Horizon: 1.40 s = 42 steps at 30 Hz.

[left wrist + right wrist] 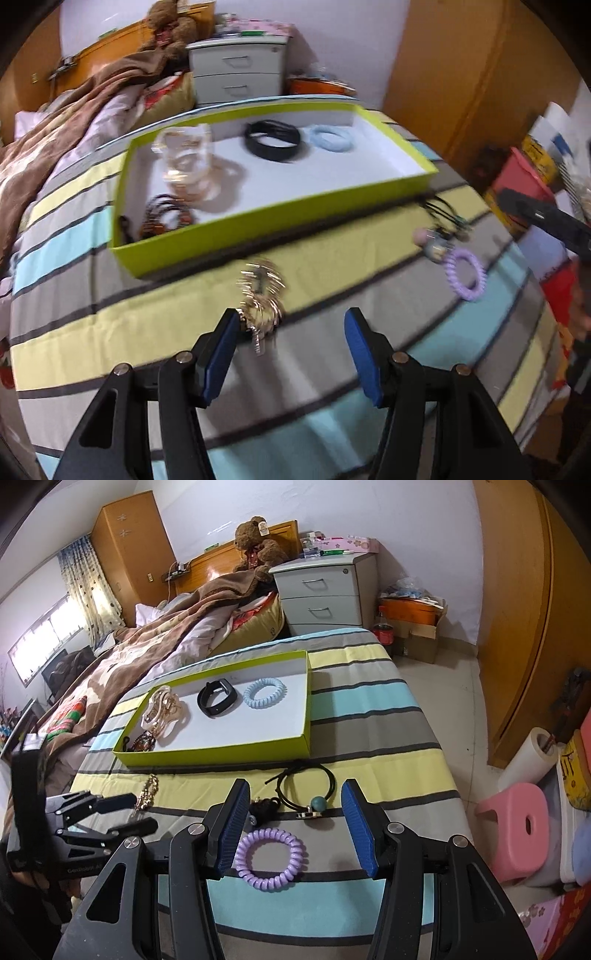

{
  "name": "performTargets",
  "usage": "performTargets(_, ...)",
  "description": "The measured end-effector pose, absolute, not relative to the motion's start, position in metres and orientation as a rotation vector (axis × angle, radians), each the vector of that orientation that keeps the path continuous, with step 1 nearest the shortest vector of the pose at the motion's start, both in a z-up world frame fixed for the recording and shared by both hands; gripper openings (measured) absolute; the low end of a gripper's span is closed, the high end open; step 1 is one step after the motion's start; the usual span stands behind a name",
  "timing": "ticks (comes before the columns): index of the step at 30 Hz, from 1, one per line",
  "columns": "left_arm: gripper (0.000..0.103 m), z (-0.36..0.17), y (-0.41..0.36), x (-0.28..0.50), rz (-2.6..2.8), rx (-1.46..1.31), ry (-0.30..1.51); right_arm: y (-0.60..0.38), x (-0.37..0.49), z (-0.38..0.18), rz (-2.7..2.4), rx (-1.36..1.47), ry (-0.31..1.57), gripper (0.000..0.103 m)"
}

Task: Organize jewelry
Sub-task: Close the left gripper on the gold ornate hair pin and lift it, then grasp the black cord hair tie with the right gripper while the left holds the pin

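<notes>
Jewelry pieces lie partly in a shallow lime-green cardboard box with a white floor point(236, 751) and partly on the striped bedspread point(369, 701) of the bed in front of it. Inside the box, from its left end: a dark beaded bracelet point(144, 743) in the near corner, a cream and gold hair claw point(162, 710), a black wristband point(216, 696), and a pale blue spiral hair tie point(264, 693) (each lying apart from the next, except the claw and beads, which sit close together). On the bedspread, near the box's front wall, lie a black cord necklace with a teal bead point(308, 788), a small dark fuzzy item point(264, 808) just beside it, and a lilac spiral hair tie point(270, 858).

The left hand-held gripper point(291, 328) is spread wide; a blurred gold chain point(262, 295) lies on the bedspread touching its left blue pad, not pinched between the two pads. The right hand-held gripper point(293, 805) is likewise spread, its blue pads point(232, 834) flanking the lilac tie and the cord necklace (whether it touches the bedspread cannot be told). A grey two-drawer nightstand point(321, 598) and a brown teddy bear point(256, 542) stand beyond the box.
</notes>
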<state>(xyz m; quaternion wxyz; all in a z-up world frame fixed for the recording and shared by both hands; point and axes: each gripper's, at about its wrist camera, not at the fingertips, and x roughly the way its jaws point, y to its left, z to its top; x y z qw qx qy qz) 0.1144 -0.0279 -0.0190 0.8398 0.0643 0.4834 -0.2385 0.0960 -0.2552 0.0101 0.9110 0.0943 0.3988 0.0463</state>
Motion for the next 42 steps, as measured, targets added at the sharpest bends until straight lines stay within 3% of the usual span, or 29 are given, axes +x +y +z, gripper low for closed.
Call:
performTargets(18, 0.060, -0.027, -0.027, 0.132, -0.255, 0.124, 1.005, -0.266, 0.085, -0.013, 0.070, 0.179, 0.864, 0.052)
performTargets(21, 0.051, -0.026, -0.025, 0.132, -0.238, 0.113, 1.001, -0.267, 0.088, -0.014, 0.071, 0.170, 0.867, 0.052)
performTargets(23, 0.034, -0.025, -0.023, 0.132, -0.228, 0.108, 0.998, -0.266, 0.090, -0.016, 0.076, 0.166, 0.869, 0.052)
performTargets(25, 0.029, -0.024, -0.020, 0.133, -0.229, 0.095, 1.002, -0.266, 0.093, -0.017, 0.078, 0.159, 0.875, 0.052)
performTargets(42, 0.029, -0.022, -0.016, 0.129, -0.243, 0.039, 1.000, -0.262, 0.127, -0.031, 0.062, 0.201, 0.910, 0.052)
